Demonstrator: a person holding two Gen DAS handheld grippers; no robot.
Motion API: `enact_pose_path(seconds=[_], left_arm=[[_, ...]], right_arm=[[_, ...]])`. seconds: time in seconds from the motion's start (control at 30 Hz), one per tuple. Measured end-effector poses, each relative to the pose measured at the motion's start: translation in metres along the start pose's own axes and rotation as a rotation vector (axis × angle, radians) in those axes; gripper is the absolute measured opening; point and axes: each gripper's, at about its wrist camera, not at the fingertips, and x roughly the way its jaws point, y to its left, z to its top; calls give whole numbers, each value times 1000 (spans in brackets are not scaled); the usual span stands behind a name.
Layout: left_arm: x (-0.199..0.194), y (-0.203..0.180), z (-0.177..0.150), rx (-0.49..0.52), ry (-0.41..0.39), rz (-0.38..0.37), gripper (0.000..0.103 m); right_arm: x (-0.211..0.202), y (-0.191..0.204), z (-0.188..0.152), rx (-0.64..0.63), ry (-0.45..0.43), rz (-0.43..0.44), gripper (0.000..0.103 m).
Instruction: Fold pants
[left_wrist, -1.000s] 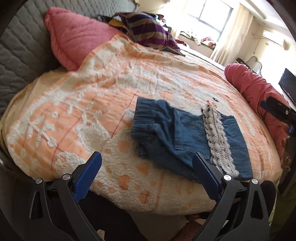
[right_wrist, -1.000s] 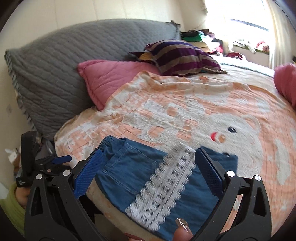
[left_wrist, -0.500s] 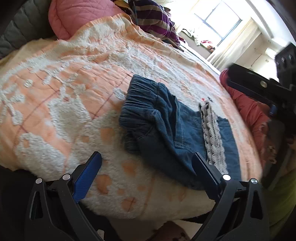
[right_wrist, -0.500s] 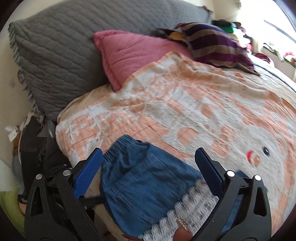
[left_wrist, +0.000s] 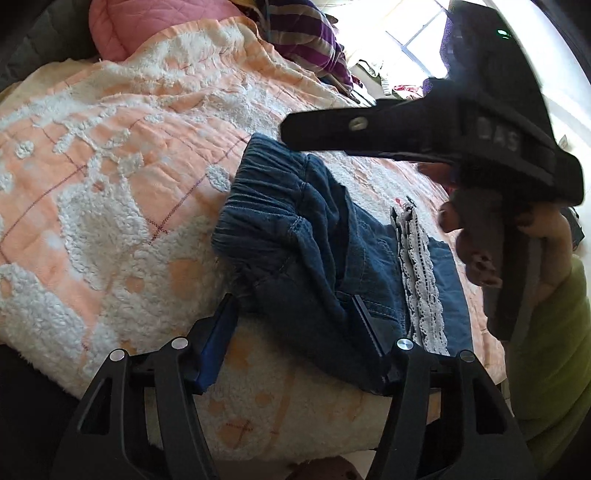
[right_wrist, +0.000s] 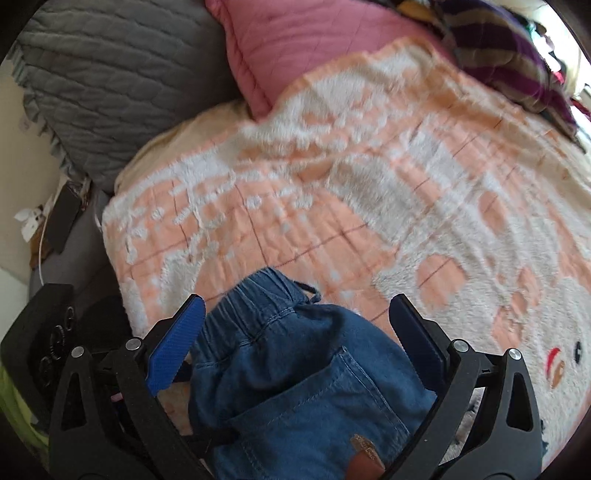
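Note:
Blue denim pants (left_wrist: 306, 236) with a white lace trim (left_wrist: 417, 273) lie partly folded near the front edge of the bed. My left gripper (left_wrist: 295, 321) is open, its fingers on either side of the pants' near edge. My right gripper (right_wrist: 295, 347) is open and hovers over the waistband (right_wrist: 258, 295) and back pocket. It shows in the left wrist view (left_wrist: 443, 125) as a black body held in a hand above the pants.
An orange and white fleece blanket (left_wrist: 110, 166) covers the bed. A pink pillow (right_wrist: 295, 44), a grey quilted headboard cushion (right_wrist: 110, 81) and a striped purple cloth (right_wrist: 498, 48) lie at the far side. The bed edge (left_wrist: 258, 424) is right below my left gripper.
Both grippers moved in toward the pants. The left one narrowed and now straddles the near edge. The right one swung over the waistband end.

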Motion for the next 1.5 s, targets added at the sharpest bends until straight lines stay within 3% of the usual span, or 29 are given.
enact_pose_path(seconds=[0.2, 0.27, 0.3, 0.33, 0.43, 0.5, 0.63, 0.77, 0.83, 0.93, 1.17, 1.3, 1.5], left_arm=[[3, 2, 1, 4, -1, -3, 59], [3, 1, 2, 7, -2, -3, 62], [3, 2, 2, 5, -4, -6, 62], [3, 2, 3, 0, -5, -14, 65], [1, -1, 3, 0, -11, -50, 78], [-2, -5, 1, 4, -17, -59, 84], [-6, -10, 5, -6, -37, -79, 91], [-3, -21, 11, -31, -15, -167, 91], [0, -32, 15, -22, -7, -206, 89], [0, -54, 18, 4, 0, -226, 71], [3, -101, 18, 75, 18, -262, 68], [2, -118, 12, 122, 30, -262, 68], [19, -149, 2, 198, 91, -292, 68]], right_arm=[[32, 3, 4, -18, 72, 24, 94], [40, 7, 5, -31, 83, 45, 80], [42, 9, 4, -44, 82, 61, 53], [45, 12, 2, -61, 86, 85, 42], [38, 10, -1, -68, 54, 78, 26], [20, 1, -4, -40, 10, 116, 22], [-19, -15, -12, 4, -81, 179, 22], [-52, -32, -26, 45, -155, 210, 22], [-64, -38, -34, 63, -182, 219, 22], [-81, -48, -47, 84, -224, 208, 22], [-117, -77, -77, 139, -292, 202, 23], [-130, -87, -92, 155, -324, 193, 26], [-147, -107, -121, 207, -361, 193, 45]])
